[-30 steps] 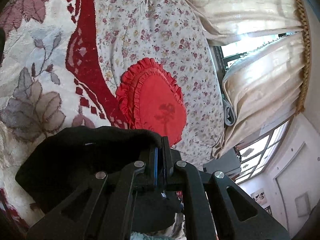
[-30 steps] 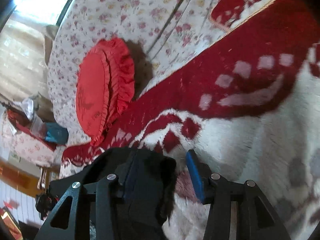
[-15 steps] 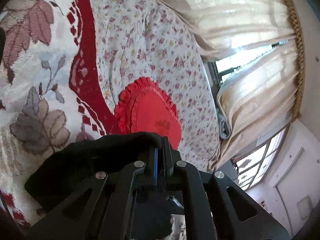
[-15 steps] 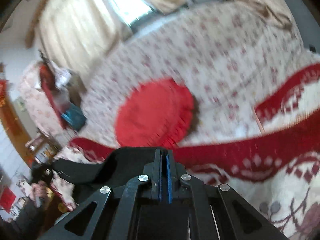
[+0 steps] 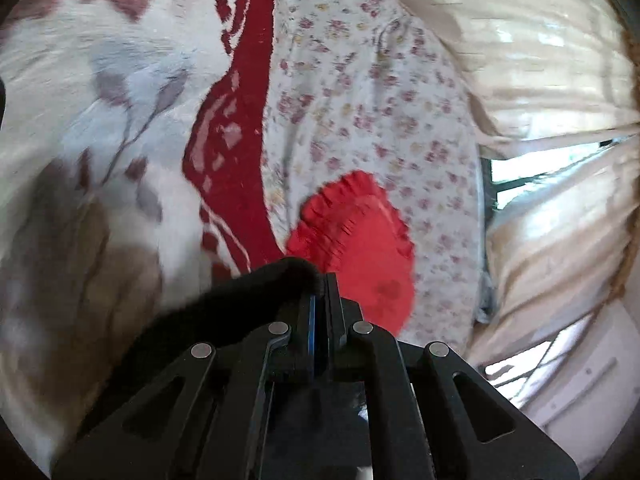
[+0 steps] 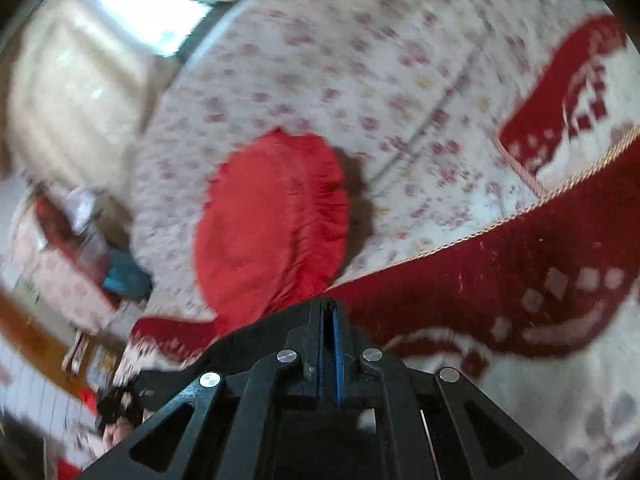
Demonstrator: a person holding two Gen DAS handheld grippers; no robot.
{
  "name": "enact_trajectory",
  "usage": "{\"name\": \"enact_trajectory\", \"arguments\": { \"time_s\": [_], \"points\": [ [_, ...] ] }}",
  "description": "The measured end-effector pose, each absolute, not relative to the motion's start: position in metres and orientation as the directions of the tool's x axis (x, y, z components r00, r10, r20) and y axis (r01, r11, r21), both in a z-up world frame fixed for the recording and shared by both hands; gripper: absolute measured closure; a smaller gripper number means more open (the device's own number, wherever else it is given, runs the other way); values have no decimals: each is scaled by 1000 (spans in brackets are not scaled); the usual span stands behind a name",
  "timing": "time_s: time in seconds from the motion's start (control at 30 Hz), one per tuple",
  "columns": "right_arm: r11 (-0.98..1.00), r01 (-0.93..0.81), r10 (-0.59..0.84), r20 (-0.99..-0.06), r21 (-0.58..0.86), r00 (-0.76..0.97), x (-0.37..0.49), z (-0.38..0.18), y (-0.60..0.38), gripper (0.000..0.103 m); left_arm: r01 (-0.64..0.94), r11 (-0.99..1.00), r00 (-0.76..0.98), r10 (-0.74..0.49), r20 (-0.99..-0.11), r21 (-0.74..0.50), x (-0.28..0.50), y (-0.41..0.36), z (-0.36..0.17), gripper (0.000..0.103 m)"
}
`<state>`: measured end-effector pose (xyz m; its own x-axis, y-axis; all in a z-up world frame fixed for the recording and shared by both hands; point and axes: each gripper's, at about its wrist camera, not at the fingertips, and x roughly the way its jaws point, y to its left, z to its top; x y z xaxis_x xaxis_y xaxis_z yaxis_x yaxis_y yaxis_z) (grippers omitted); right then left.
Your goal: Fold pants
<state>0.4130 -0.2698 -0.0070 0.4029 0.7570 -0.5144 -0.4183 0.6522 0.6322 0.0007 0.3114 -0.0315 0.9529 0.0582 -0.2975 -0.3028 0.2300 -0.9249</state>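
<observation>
The black pants hang from my left gripper, which is shut on a fold of the cloth above the blanket. In the right wrist view my right gripper is shut on another edge of the black pants, which trail off to the lower left. Both grippers hold the cloth lifted over the bed. Most of the pants are hidden behind the gripper bodies.
A red and white patterned blanket covers the bed, with a floral sheet beyond it. A red frilled heart cushion lies on the sheet, also in the right wrist view. Cream curtains and a window stand behind.
My right gripper closed on the pants edge and lifted it. Both grippers have risen and swung with the cloth; both views are blurred by motion.
</observation>
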Motion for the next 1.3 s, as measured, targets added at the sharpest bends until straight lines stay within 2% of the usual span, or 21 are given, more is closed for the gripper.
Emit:
{"name": "enact_trajectory", "arguments": {
  "time_s": [0.07,0.1,0.17,0.23,0.27,0.33,0.47,0.53,0.6,0.7,0.77,0.83,1.1,1.2,1.3],
  "points": [
    [740,-364,671,-588,565,452,435,-19,-257,98,-398,245,917,108,-384,-884,14,320,-33,101],
    [777,-332,628,-624,534,466,443,-23,-254,97,-417,247,909,132,-396,-875,14,323,-30,100],
    [782,-315,622,-633,539,462,448,-26,-257,97,-417,266,908,145,-392,-869,10,327,-25,97],
    [782,-354,623,-630,513,463,440,-25,-260,96,-440,310,898,172,-406,-843,3,327,-17,73],
    [784,-382,621,-635,490,459,434,-24,-259,95,-452,330,892,198,-407,-829,-4,325,-12,70],
    [774,-426,630,-637,469,445,419,-23,-259,95,-440,356,898,196,-394,-825,-11,317,-8,69],
    [705,-468,703,-614,534,359,394,-24,-249,94,-345,424,927,18,-373,-837,-3,276,-14,69],
    [650,-517,746,-598,557,293,381,-27,-232,93,-326,466,918,-52,-393,-822,10,255,-18,69],
    [592,-578,768,-610,561,195,370,-35,-210,90,-356,519,873,-112,-475,-777,27,234,-34,69],
    [704,-549,642,-734,451,222,372,-62,-196,91,-493,474,799,-85,-595,-730,33,235,-66,71],
    [716,-486,656,-721,501,222,379,-72,-204,98,-482,430,824,-74,-562,-763,26,239,-74,71],
    [739,-455,641,-725,496,252,376,-65,-208,98,-495,435,812,-76,-579,-752,24,239,-70,71],
    [700,-631,656,-650,334,384,309,-8,-216,91,-511,507,799,-17,-602,-694,-16,204,-53,66],
    [699,-676,615,-678,233,402,289,-23,-205,90,-504,503,802,-29,-597,-702,-14,196,-59,65],
    [715,-678,540,-751,172,379,285,-64,-197,90,-492,452,818,-52,-573,-744,-17,202,-68,65]
  ]
}}
